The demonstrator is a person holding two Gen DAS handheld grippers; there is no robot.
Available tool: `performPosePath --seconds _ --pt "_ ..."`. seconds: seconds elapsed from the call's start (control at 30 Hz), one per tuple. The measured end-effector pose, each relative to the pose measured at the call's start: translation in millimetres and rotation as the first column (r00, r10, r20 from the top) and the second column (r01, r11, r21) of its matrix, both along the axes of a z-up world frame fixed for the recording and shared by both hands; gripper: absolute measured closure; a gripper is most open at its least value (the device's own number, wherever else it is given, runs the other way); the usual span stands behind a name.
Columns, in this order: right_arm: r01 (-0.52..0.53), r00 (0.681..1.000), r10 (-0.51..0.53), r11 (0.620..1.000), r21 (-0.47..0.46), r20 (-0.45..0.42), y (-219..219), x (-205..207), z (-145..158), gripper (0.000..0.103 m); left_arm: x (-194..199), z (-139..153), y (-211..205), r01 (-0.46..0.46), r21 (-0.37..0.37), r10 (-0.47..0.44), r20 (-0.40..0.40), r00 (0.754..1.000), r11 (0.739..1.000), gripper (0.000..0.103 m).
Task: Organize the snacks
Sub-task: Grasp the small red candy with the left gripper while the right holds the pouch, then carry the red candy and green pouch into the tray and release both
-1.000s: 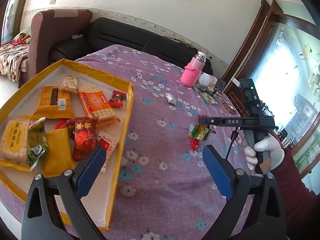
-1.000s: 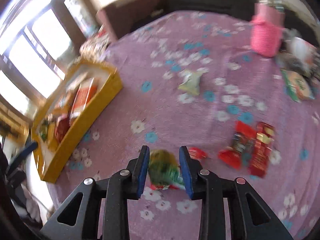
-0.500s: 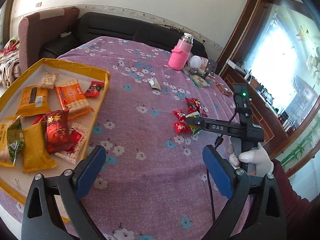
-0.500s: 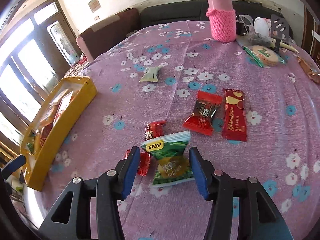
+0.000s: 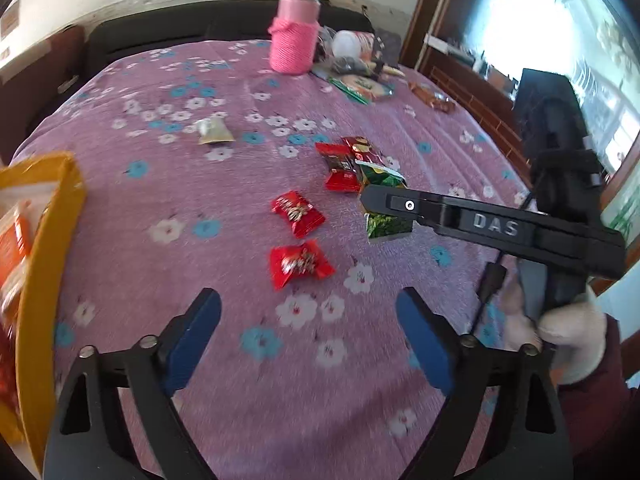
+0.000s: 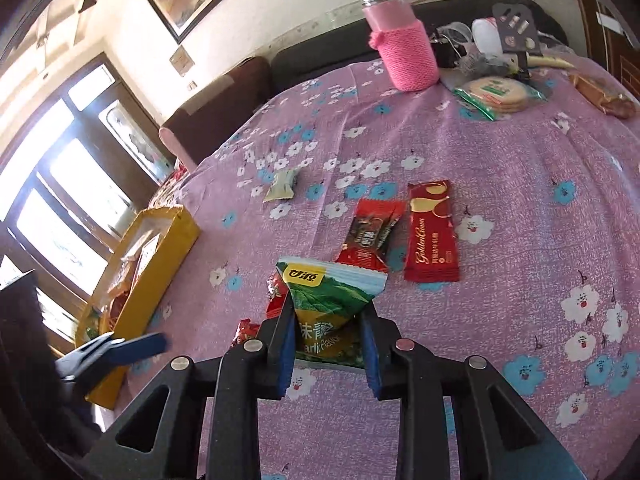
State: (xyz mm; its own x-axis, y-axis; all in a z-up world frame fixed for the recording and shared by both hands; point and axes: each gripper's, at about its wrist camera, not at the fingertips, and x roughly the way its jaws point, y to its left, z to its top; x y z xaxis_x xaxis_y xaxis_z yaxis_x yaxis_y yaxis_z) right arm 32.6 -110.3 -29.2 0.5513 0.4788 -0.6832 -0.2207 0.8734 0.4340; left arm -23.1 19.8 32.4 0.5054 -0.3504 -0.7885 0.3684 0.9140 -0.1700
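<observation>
My right gripper (image 6: pixel 328 312) has its jaws closing on a green snack packet (image 6: pixel 332 292), and the blue pads pinch its sides just above the purple flowered cloth. In the left wrist view that packet (image 5: pixel 380 176) shows behind the right gripper's arm (image 5: pixel 496 224). My left gripper (image 5: pixel 308 304) hangs open over the cloth, its jaws closing a little with nothing between them. Two red candies (image 5: pixel 298 213) (image 5: pixel 300 266) lie just ahead of it. The yellow snack box (image 5: pixel 48 240) is at the left edge.
Two red bars (image 6: pixel 370 236) (image 6: pixel 432 232) lie beyond the green packet, and a small pale candy (image 5: pixel 214 132) sits farther back. A pink-sleeved bottle (image 5: pixel 294 36), a biscuit pack (image 6: pixel 496 94) and clutter stand at the far edge. A gloved hand (image 5: pixel 568 336) holds the right gripper.
My left gripper swung right, away from the yellow box and toward the red candies. The right jaws widened around the green packet, then pinched it.
</observation>
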Motion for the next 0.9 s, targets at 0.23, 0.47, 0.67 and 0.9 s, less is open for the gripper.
performPosePath --seconds 0.23,0.47,0.67,0.9 --pt "0.022 0.999 -0.021 0.999 0.040 -0.024 -10 5 -4 0.074 28 -18 -15 0.015 0.032 -0.014 -0.014 1.000 0.999 0.075" --pt "0.038 0.999 -0.038 0.998 0.039 -0.021 -11 3 -5 0.074 17 -8 -4 -0.022 0.024 0.021 0.027 0.999 0.999 0.079" --pt "0.032 0.999 -0.034 0.998 0.058 0.030 -9 -4 3 0.074 -5 26 45 -0.107 -0.081 0.113 0.065 0.991 0.991 0.078" --pt "0.008 0.999 -0.010 0.999 0.048 0.039 12 -9 10 0.074 -54 58 157 -0.316 -0.149 0.334 0.118 0.935 0.937 0.078"
